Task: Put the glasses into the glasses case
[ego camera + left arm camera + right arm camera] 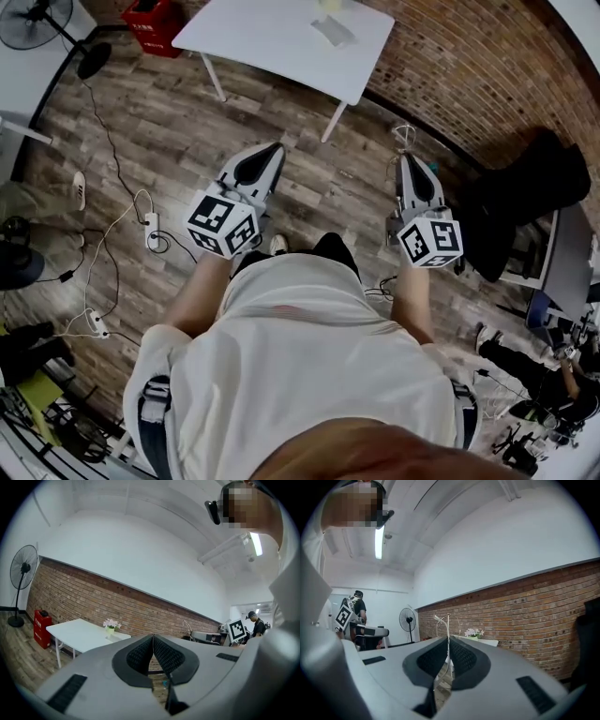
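Biggest thing in the head view is the wood-plank floor (328, 192), with a curved brick wall (469, 66) running along its far side. The person is standing, in a pale shirt (300, 356), arms down in front, well apart from the white counter (272, 37) by that wall. A standing fan (33, 19) and a red crate (150, 23) sit off to the left of the counter. There's a small pale flat thing (333, 31) on the counter, but it's too small for me to tell if it's the glasses case.

The left gripper (274, 150) points out over the floor. Its own view shows the dark ribbed fingers (140, 656) pressed right together with nothing between them.

The right gripper (409, 161) is held level beside it. Its fingers (461, 658) are pinched onto the glasses (448, 620), a thin wire frame sticking up past the tips. From the head view you can just make out the wire loops (403, 136) beyond the tip, hanging over the floor and nowhere near the counter.

Small stuff: a little pot of pink flowers (111, 623) on the counter, and white cables with a power strip (152, 230) on the floor to the left.
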{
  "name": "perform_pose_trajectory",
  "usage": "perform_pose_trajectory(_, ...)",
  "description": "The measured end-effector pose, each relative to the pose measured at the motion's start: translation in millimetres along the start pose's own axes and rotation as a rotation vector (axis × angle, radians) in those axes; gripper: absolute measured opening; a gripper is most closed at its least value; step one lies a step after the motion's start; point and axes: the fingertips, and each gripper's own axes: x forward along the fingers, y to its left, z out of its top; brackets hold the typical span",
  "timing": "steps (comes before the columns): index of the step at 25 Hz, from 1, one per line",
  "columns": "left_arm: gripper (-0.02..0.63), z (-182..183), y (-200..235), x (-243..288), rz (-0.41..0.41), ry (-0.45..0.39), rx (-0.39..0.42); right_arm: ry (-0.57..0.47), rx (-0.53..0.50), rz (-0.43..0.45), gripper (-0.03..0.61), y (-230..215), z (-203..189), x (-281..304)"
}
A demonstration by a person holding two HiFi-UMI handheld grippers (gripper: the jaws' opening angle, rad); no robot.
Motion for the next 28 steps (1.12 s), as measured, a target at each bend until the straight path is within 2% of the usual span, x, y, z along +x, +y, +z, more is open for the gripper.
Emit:
perform_pose_trajectory(7,0.017,1.5,26.5,21.5,0.004,-0.001,-0.017,0.023,-0.003,0.015,0.063,-10.3,0.3,40.1)
perform_pose_trajectory(11,0.017,2.7,51.1,28.7,0.053,-0.006,-0.018,0.031,0.008,0.064,0.063,-13.2,-3.9,74.8)
perform_pose_trajectory(16,0.017,14.0,90.8,45.7,0.133,-0.011,-0.003,-0.012,0.040,0.117,0.063,-24.1,10.0,131.5)
perform_pose_trajectory(28,0.017,55.6,149.3,161.8,0.194,-0.005,0.028,0.003,0.072,0.150,0.063,-105.9,29.1,242.8)
